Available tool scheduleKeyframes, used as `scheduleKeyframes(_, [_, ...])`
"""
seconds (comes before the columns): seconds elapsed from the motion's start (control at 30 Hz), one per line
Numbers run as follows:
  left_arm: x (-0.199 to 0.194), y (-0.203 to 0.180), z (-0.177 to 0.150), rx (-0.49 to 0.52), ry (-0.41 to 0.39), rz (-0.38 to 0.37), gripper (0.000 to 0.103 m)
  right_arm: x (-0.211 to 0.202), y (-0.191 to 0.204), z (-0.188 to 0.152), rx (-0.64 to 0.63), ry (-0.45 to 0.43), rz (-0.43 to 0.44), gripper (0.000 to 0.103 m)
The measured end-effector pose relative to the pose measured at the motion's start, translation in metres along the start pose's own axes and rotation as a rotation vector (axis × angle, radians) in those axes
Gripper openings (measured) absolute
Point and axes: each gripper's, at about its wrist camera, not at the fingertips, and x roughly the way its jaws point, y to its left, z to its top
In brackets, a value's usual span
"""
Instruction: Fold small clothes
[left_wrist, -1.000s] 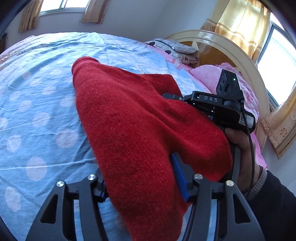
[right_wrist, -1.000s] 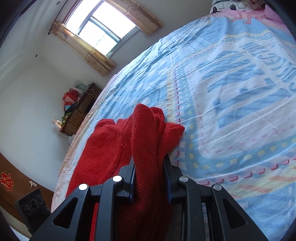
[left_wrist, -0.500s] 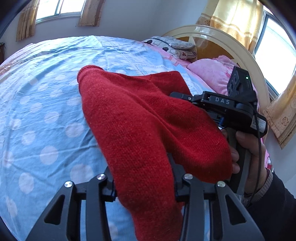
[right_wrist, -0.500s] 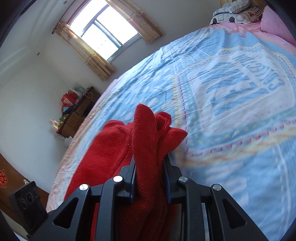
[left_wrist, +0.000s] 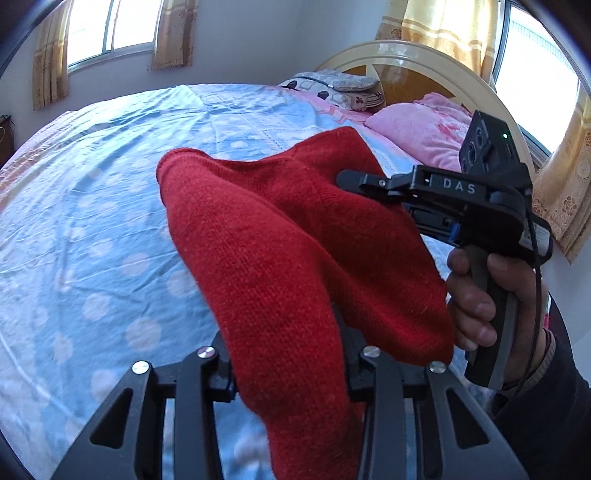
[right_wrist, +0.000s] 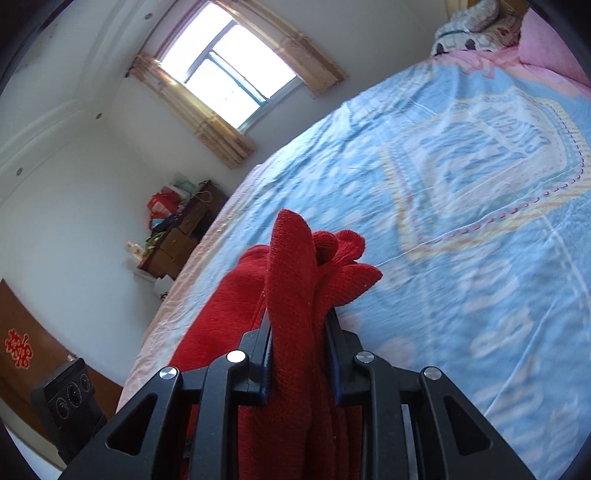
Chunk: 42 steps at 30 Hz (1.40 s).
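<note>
A home bedroom: a made bed (left_wrist: 92, 206), pillows (left_wrist: 417, 136), curtained windows (right_wrist: 229, 88).

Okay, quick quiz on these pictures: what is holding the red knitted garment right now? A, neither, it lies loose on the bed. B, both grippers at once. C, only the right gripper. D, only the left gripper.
B: the red knitted garment runs between the fingers of the left gripper in the left wrist view, and a bunch of it is pinched in the right gripper, lifted above the blue bedspread.
</note>
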Motion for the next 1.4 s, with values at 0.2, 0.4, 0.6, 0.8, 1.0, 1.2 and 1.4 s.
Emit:
scheduleKeyframes(0.2, [-0.031,0.008,-0.016,-0.022,-0.021,0.013,0.039,-0.007,0.023,-0.022,-0.014,0.005,0.032,0.024])
scheduleKeyframes(0.4, [-0.055,0.016,-0.034,-0.029,-0.032,0.044,0.039,-0.001,0.047,-0.042,-0.018,0.021,0.07,0.024])
scheduleKeyframes(0.6, [-0.074,0.023,-0.047,-0.033,-0.044,0.062,0.039,0.005,0.072,-0.058,-0.034,0.031,0.1,0.024])
scheduleKeyframes(0.8, [-0.088,0.026,-0.058,-0.037,-0.055,0.08,0.039,0.009,0.086,-0.071,-0.029,0.047,0.129,0.024])
scheduleKeyframes(1.0, [-0.103,0.034,-0.07,-0.048,-0.062,0.096,0.039,0.018,0.102,-0.079,-0.043,0.075,0.155,0.024])
scheduleKeyframes(1.2, [-0.113,0.045,-0.08,-0.056,-0.066,0.121,0.039,0.031,0.121,-0.087,-0.079,0.109,0.169,0.024])
scheduleKeyframes(1.4, [-0.125,0.057,-0.089,-0.084,-0.082,0.146,0.039,0.044,0.147,-0.096,-0.124,0.147,0.18,0.024])
